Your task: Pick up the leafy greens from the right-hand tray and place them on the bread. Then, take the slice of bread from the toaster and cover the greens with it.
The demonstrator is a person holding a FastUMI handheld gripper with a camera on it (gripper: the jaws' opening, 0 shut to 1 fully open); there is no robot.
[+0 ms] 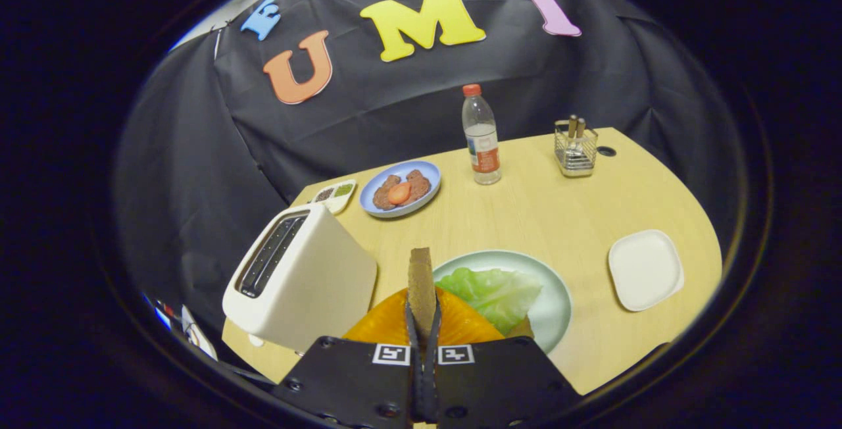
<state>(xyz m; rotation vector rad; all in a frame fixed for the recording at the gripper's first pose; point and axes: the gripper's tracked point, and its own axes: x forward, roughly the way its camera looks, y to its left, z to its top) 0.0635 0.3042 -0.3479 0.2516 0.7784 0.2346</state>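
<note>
The second step is judged to be in hand: the leafy greens [492,292] are already laid on the pale green plate [556,304], and a slice of bread [421,284] is held in the gripper [424,324]. The fingers are nearly closed, pressed on the slice's two flat faces, with only the slice's thickness left between them.

The slice is held on edge, seen edge-on, its long axis running along the fingers and pointing away from them, out past the tips toward the middle of the table [559,212]. Its far end is seen over the near rim of the plate, just beside the greens (height above the plate cannot be told from this view). The lower bread is mostly hidden; a brown corner under the greens is probably it.

The toaster [299,277] stands just beside the fingers on the left, its slots looking empty. Something orange [388,324] lies under the fingers, beside the plate.

Next move, as judged: the slice needs to be carried over the greens, turned from edge-on to flat, lowered until it rests on the leaf, then let go. A poor tilt could let it slide off the crinkled leaf.

Beyond: a blue plate [401,189] with food, a bottle [481,136], a small white tray [646,270].
</note>
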